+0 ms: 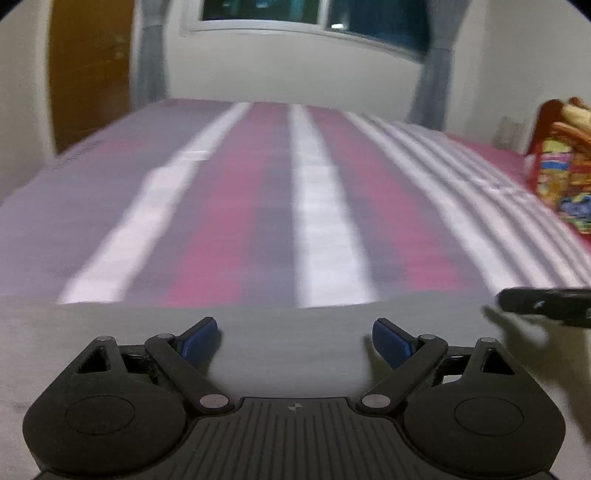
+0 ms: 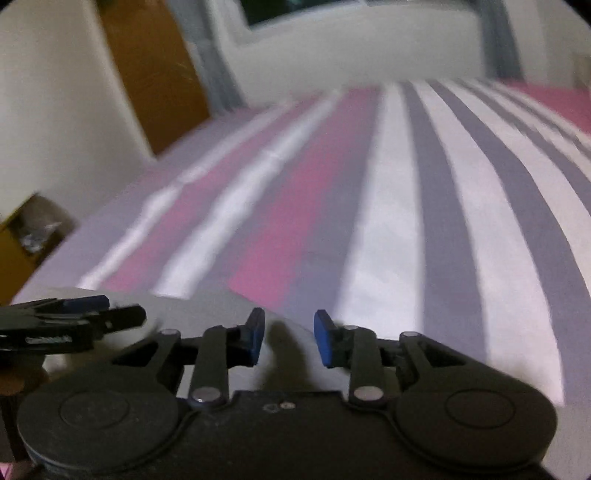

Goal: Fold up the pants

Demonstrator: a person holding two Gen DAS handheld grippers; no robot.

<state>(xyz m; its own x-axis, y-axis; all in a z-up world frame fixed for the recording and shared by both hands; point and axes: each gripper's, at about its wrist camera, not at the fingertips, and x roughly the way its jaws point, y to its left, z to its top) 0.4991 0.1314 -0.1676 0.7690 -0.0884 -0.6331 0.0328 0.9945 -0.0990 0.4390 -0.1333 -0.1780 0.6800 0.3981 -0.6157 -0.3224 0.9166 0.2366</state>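
Observation:
Grey pants [image 1: 288, 343] lie flat on the striped bed, filling the near part of the left wrist view. My left gripper [image 1: 295, 338] hovers just above them, open wide and empty. In the right wrist view the pants [image 2: 207, 306] show as a grey edge under my right gripper [image 2: 289, 338], which is open and empty. The left gripper also shows in the right wrist view [image 2: 74, 314] at the left edge. The right gripper's tip shows in the left wrist view [image 1: 543, 304] at the right edge. Both views are blurred.
The bed sheet [image 1: 325, 206] has pink, grey and white stripes. A colourful bag [image 1: 565, 177] sits on the bed at the far right. A wooden door [image 1: 88, 70] and a curtained window [image 1: 303, 18] are behind. A box [image 2: 29, 236] stands left of the bed.

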